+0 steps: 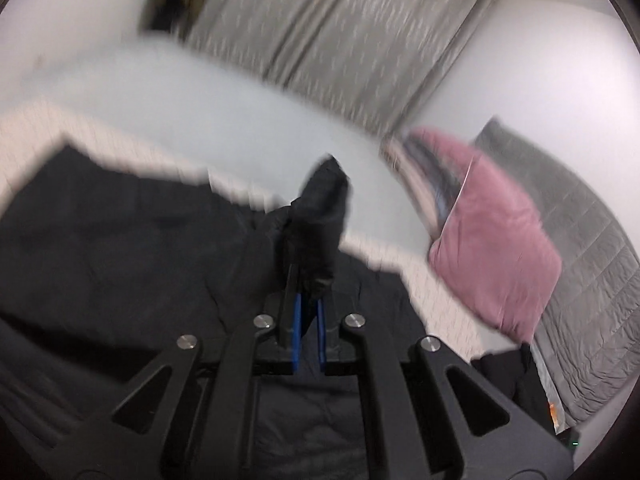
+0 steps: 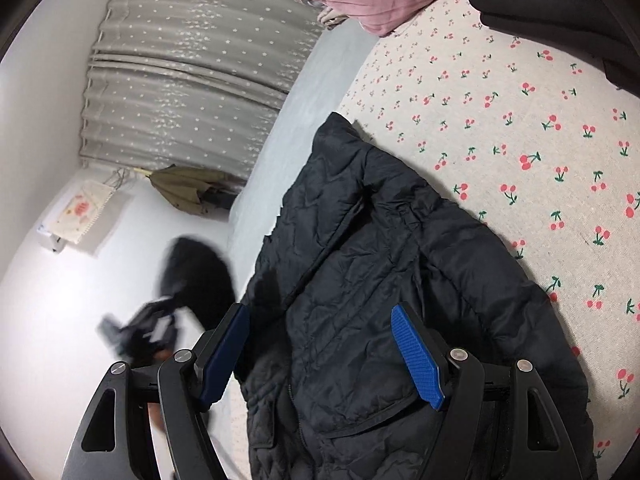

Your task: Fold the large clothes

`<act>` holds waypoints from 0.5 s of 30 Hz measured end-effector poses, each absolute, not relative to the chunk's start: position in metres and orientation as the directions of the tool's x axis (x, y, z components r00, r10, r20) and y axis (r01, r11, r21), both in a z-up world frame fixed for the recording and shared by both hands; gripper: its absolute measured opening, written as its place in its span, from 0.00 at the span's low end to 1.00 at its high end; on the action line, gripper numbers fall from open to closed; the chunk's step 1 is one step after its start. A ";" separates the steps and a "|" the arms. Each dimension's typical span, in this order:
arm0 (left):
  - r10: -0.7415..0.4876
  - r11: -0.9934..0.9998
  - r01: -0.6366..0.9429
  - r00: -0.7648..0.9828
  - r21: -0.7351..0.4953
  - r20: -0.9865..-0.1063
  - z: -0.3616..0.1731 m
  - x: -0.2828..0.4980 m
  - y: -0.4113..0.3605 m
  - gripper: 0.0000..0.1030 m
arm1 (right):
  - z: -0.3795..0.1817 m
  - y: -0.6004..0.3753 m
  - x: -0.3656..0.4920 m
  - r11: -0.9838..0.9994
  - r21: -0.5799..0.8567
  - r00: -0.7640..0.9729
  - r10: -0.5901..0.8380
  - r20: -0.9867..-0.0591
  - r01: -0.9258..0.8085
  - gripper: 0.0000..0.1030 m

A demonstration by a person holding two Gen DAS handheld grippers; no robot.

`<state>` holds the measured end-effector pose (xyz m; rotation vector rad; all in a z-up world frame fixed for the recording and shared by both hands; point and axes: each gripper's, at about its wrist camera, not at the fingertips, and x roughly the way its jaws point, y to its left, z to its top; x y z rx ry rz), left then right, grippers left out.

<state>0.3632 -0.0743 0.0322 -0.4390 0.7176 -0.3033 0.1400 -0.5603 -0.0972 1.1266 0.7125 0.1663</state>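
Jacket [image 2: 360, 280]: black, quilted, lying on the cherry-print bed [image 2: 520, 120].
Handling: probably light, soft, slippery; grip seams or hem.
Left gripper [image 1: 308, 280]: jaws closed on a jacket fold.
Right gripper [image 2: 320, 344]: jaws wide, above the jacket.

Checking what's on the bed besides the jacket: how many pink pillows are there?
1: the pink pillow lies at the bed's far end, beside the grey curtain. Others may be out of frame.

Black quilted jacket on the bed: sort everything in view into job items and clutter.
Job:
black quilted jacket
left gripper, shut on a fold of it
right gripper, open above it

Just lying about:
pink pillow
grey quilt
star-patterned curtain
olive umbrella
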 end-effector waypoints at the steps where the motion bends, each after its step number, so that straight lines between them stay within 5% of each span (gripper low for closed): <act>1: -0.405 0.873 0.097 0.692 -0.479 -0.598 0.017 0.368 -0.083 0.14 | -0.096 -0.560 0.140 0.448 0.866 0.770 0.464 -0.438 0.222 0.73; 8: -0.452 0.874 0.129 0.569 -0.468 -0.687 -0.025 0.354 -0.106 0.55 | -0.095 -0.559 0.142 0.441 0.873 0.754 0.495 -0.431 0.209 0.73; 15: -0.509 0.834 0.113 0.533 -0.540 -0.676 -0.021 0.327 -0.092 0.56 | -0.092 -0.559 0.141 0.478 0.850 0.756 0.467 -0.459 0.221 0.73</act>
